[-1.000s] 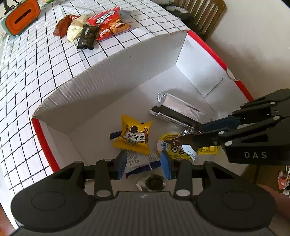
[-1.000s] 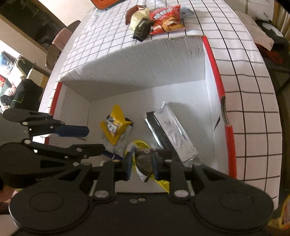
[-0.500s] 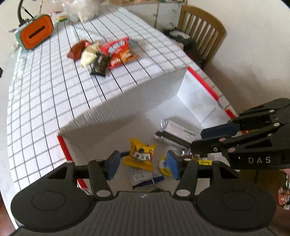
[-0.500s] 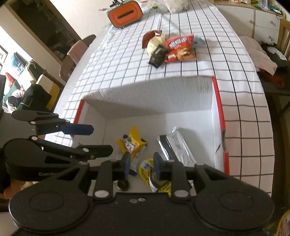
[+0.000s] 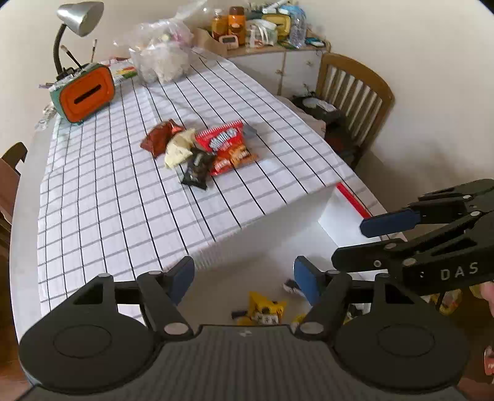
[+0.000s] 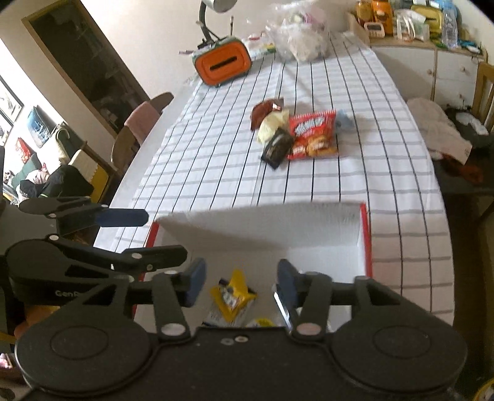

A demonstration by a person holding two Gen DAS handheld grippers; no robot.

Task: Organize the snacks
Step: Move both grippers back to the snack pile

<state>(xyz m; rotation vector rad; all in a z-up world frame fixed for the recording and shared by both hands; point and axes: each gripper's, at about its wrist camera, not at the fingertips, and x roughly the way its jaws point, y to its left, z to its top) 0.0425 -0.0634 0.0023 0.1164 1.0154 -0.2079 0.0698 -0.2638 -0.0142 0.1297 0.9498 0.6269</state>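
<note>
A white cardboard box with red edges stands at the near end of the checked table. A yellow snack packet and other packets lie inside it. My left gripper is open and empty, raised above the box. My right gripper is open and empty above the box too; it shows at the right in the left wrist view. On the cloth lie a red snack bag, a black packet, a cream packet and a brown packet.
An orange and teal holder with a desk lamp stands at the far left. A clear plastic bag lies at the far end. A wooden chair stands right of the table.
Both grippers rose up and back out of the box and tilted toward the table. The right gripper let go of a small dark packet into the box and opened; the left opened wider.
</note>
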